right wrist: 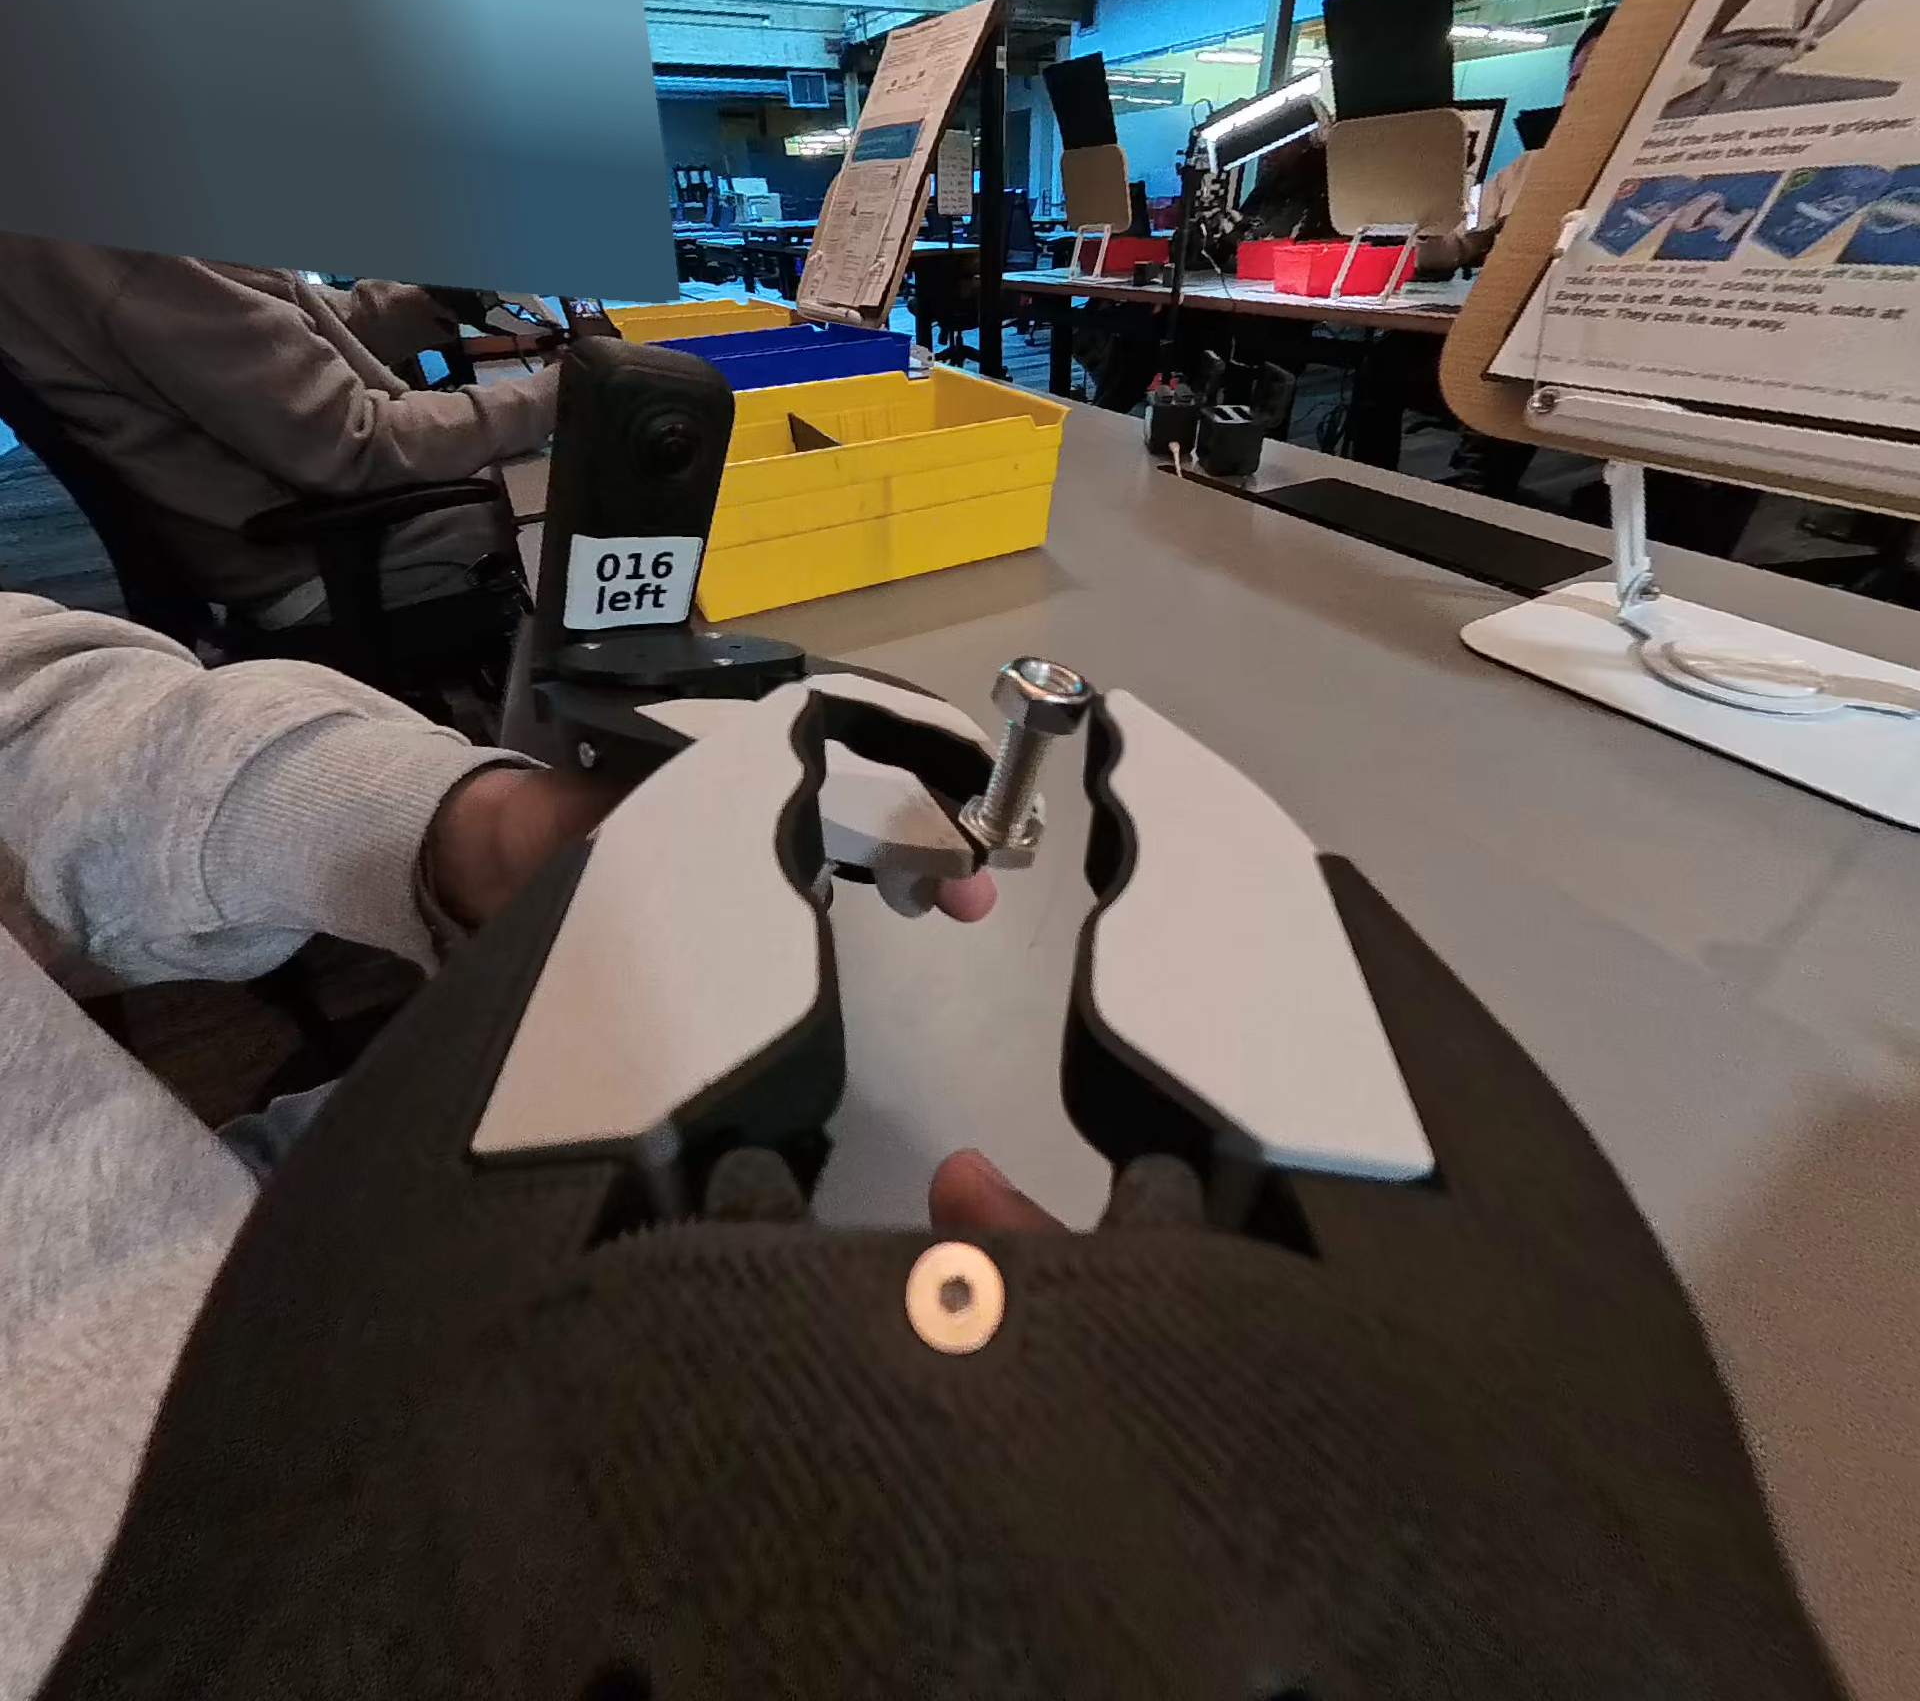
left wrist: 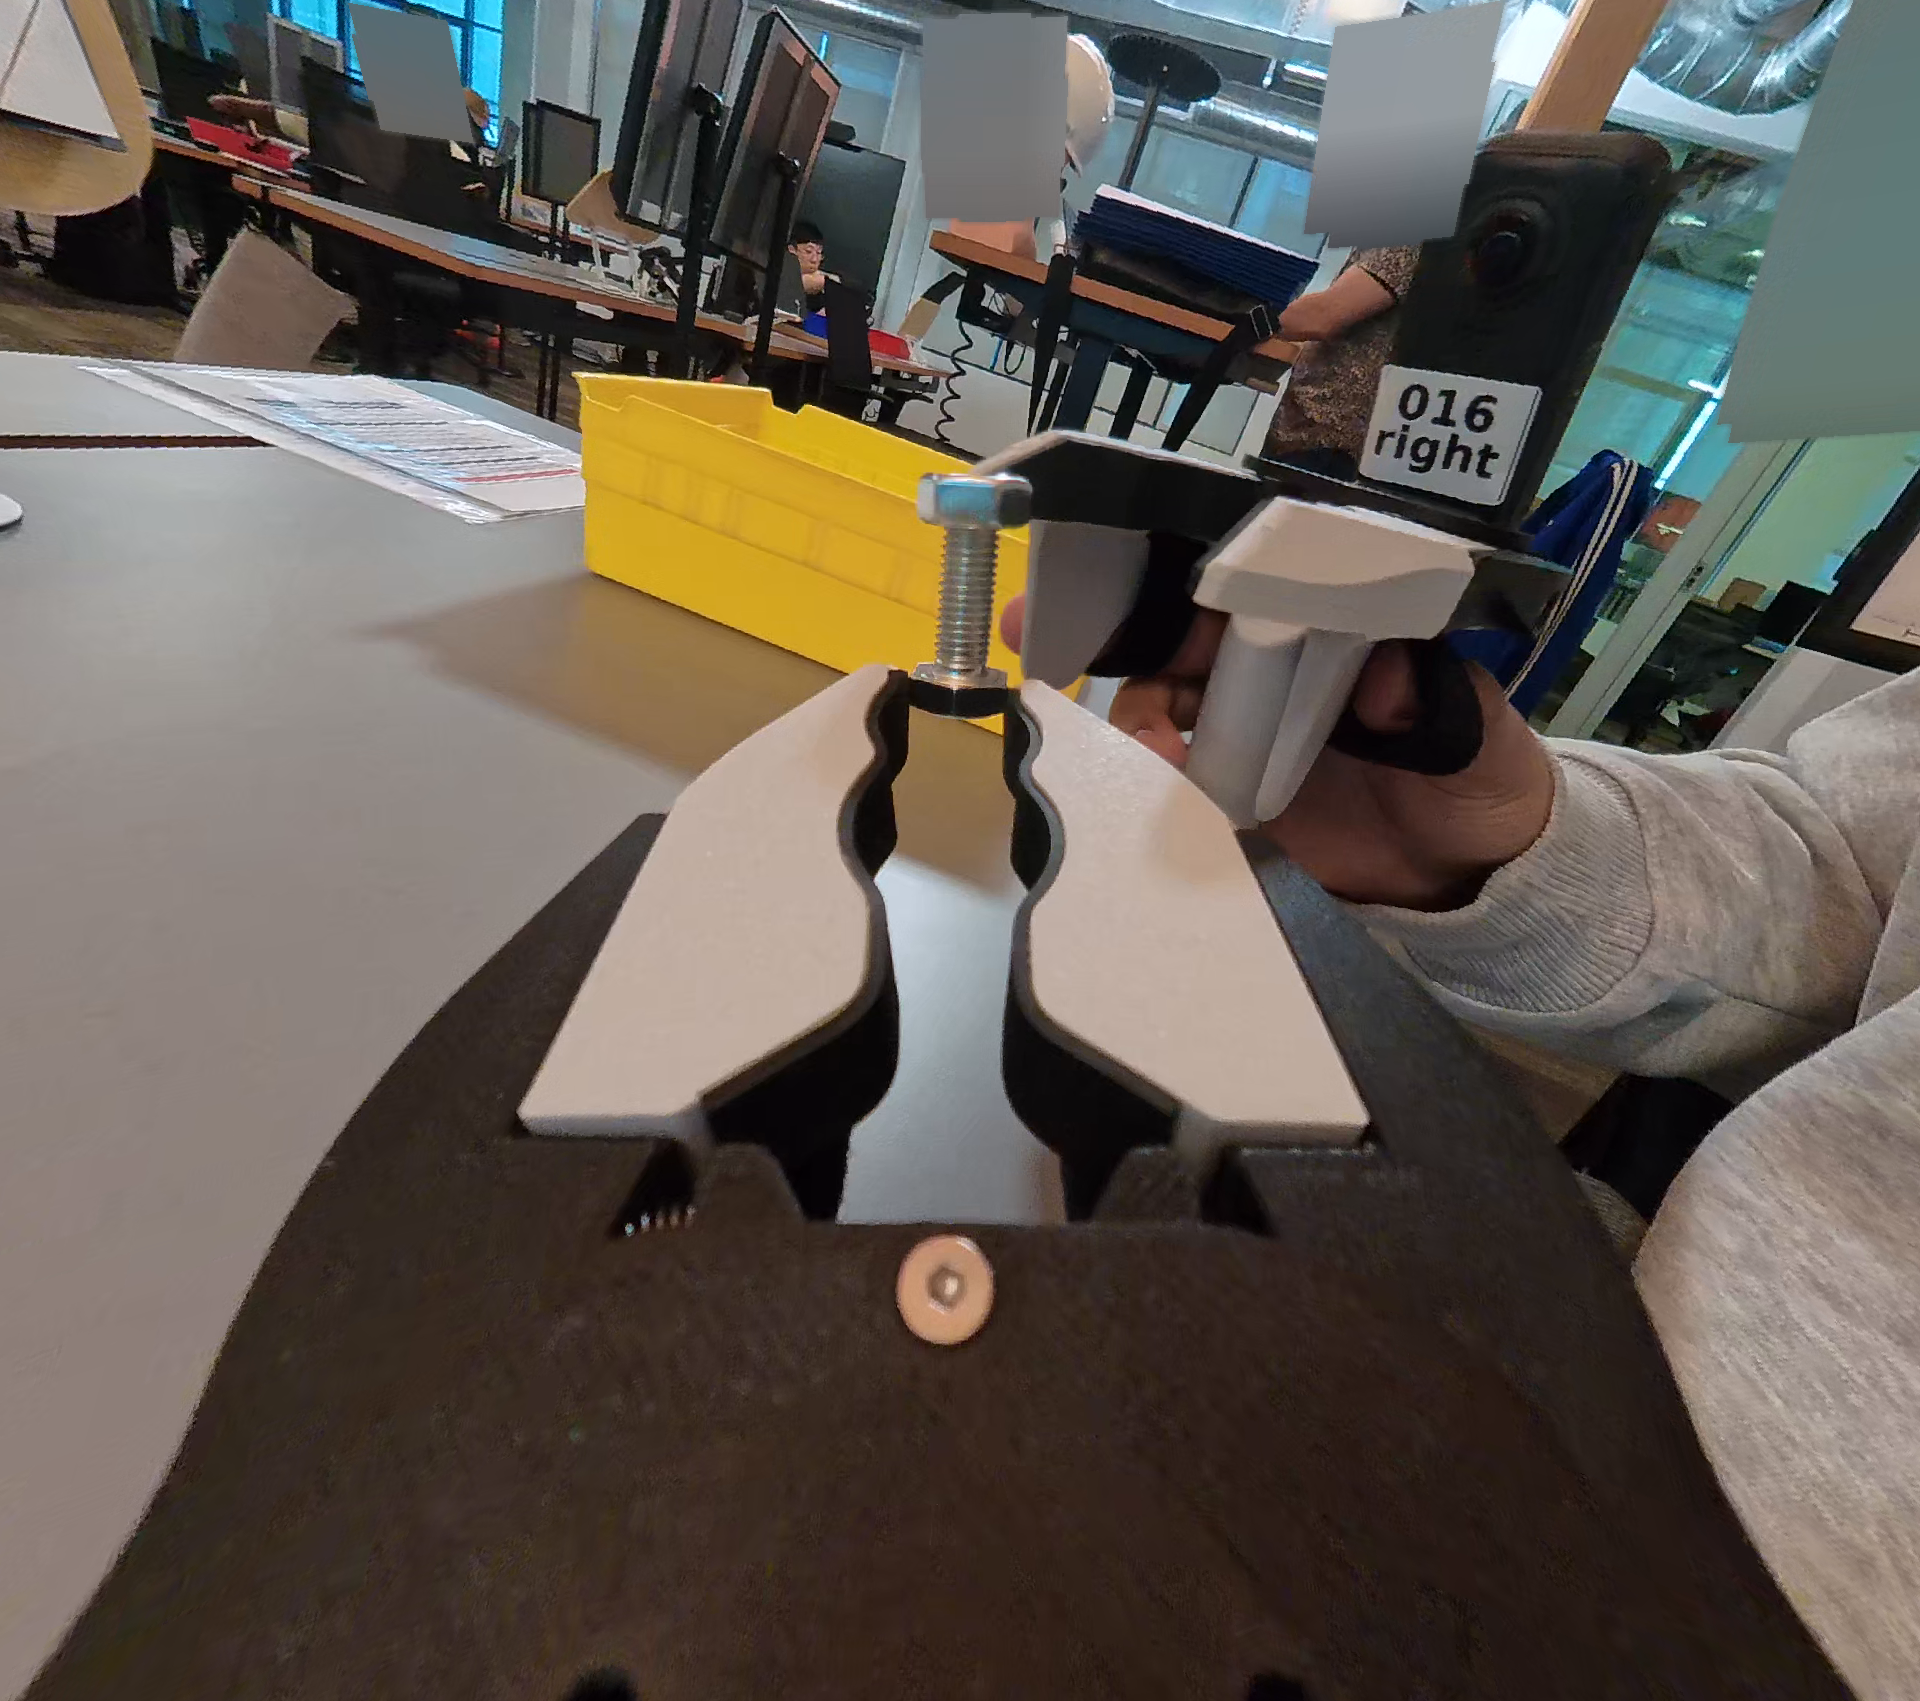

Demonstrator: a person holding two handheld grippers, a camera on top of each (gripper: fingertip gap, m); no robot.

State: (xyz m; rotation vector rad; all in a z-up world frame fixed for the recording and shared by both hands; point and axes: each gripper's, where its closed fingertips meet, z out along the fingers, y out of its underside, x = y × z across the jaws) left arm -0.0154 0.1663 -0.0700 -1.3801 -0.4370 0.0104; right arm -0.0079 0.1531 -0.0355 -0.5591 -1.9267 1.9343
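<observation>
The left gripper (left wrist: 954,695) has its fingers clamped on the hexagonal steel nut (left wrist: 957,683) of an upright silver threaded bolt (left wrist: 968,586). The right gripper (right wrist: 951,706) has its fingers apart around the bolt head, over open grey worktop (right wrist: 1351,716). A yellow plastic bin (left wrist: 748,508) sits beyond; each camera carries a white label.

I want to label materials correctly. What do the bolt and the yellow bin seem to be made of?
The bolt looks like bright plated steel: silvery, shiny, with crisp threads and a hex head. The yellow bin appears to be moulded plastic: uniform glossy colour, ribbed walls, thin rim.
</observation>
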